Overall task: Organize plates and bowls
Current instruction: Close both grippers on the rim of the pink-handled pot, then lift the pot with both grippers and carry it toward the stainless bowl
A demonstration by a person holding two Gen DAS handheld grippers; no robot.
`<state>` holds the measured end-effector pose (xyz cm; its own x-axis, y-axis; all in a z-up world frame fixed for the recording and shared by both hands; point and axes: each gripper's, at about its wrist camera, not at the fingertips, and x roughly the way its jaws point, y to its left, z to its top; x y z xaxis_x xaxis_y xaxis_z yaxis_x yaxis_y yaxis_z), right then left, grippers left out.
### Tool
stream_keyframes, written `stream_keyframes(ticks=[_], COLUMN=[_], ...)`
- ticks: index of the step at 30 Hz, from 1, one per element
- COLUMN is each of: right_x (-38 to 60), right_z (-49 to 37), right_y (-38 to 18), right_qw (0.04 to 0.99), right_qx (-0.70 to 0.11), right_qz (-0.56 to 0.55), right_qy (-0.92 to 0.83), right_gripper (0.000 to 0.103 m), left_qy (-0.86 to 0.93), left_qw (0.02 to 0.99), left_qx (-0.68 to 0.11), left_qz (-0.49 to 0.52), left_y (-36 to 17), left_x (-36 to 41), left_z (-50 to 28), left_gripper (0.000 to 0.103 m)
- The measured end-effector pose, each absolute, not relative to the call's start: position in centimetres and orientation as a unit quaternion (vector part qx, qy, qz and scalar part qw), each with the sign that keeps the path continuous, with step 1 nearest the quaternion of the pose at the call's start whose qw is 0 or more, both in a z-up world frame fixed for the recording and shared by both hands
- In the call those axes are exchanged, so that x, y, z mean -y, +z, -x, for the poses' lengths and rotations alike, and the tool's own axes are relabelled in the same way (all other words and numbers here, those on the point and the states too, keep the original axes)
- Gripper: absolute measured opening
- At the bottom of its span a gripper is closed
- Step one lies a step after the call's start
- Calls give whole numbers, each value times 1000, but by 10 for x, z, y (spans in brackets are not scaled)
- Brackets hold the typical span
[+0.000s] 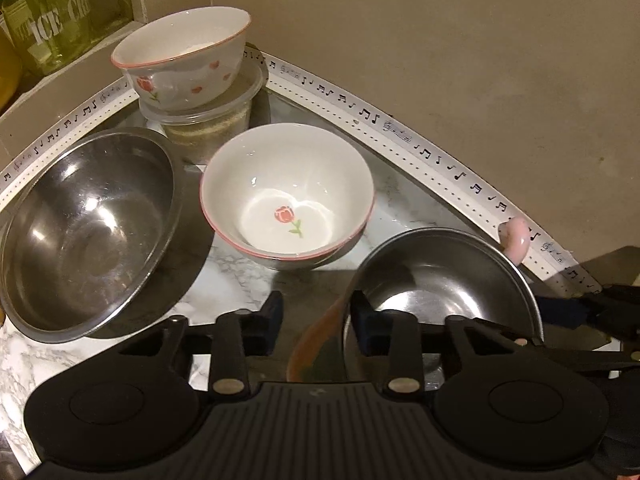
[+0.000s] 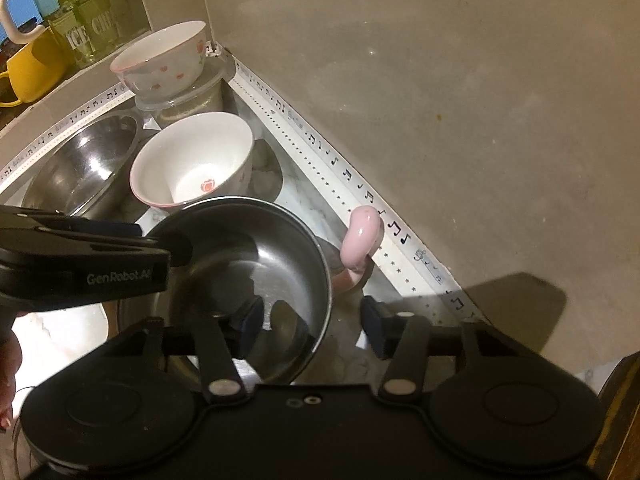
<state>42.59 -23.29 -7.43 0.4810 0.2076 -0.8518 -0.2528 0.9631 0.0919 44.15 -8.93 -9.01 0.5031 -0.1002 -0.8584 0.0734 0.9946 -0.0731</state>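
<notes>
A small steel bowl (image 1: 452, 280) (image 2: 248, 272) sits on top of a pink mug whose handle (image 2: 362, 236) (image 1: 516, 236) sticks out behind it. My left gripper (image 1: 316, 316) straddles the bowl's left rim with its jaws apart; it also shows in the right wrist view (image 2: 160, 240). My right gripper (image 2: 310, 324) is open, its left finger inside the bowl and its right finger outside the rim. A white tulip bowl (image 1: 288, 200) (image 2: 196, 164) stands behind. A large steel bowl (image 1: 88, 232) (image 2: 88, 164) is at left. Another tulip bowl (image 1: 184, 60) (image 2: 160, 60) rests on a plastic container (image 1: 204, 120).
The marble counter (image 1: 240, 276) ends at a beige wall (image 1: 440, 40) with music-note tape (image 1: 400, 128) along the corner. A shelf at the back left holds a green glass jar (image 1: 60, 12) and a yellow mug (image 2: 32, 68).
</notes>
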Motion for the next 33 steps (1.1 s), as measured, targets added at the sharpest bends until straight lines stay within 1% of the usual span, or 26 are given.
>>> stream_keyframes(ticks=[1,2,3,5,6,8,13,16,17,18,21,27,33], right_x=[233,233,233,233,232,232,235,237,237,237,234,230,223], right_z=[-426,-426,-426,-426,-425,-425,-423,-423,-422,-421,-416,-415,-413], right_y=[-75,-76,-76,-77,-76,-76,-75,-74,-73,-71,-65,-59,-49], right_qw=[859,859,858,858,859,861,862,862,863,863,865,866,867], right_qx=[-494,-495,-497,-495,-494,-492,-491,-491,-490,-489,-484,-482,-478], right_qz=[21,19,18,18,20,24,22,16,15,16,25,28,33], right_qy=[132,131,130,133,133,128,124,123,124,125,129,127,137], right_gripper=[40,36,33,18,17,11,9,8,7,7,7,7,7], left_qy=[-50,-49,-52,-51,-51,-49,-51,-56,-59,-64,-60,-59,-53], left_qw=[867,866,865,865,866,867,871,872,873,875,878,876,882], left_qx=[-496,-498,-499,-498,-497,-496,-489,-486,-483,-479,-474,-478,-467], left_qz=[13,14,16,14,15,20,11,16,22,26,19,37,45], left_y=[-90,-90,-91,-90,-89,-88,-83,-79,-76,-73,-67,-67,-55], left_x=[90,91,92,93,93,92,96,95,95,95,97,88,77], left_z=[-441,-441,-441,-441,-440,-439,-433,-430,-428,-426,-421,-415,-408], left_gripper=[31,29,26,25,25,24,22,17,13,12,12,12,12])
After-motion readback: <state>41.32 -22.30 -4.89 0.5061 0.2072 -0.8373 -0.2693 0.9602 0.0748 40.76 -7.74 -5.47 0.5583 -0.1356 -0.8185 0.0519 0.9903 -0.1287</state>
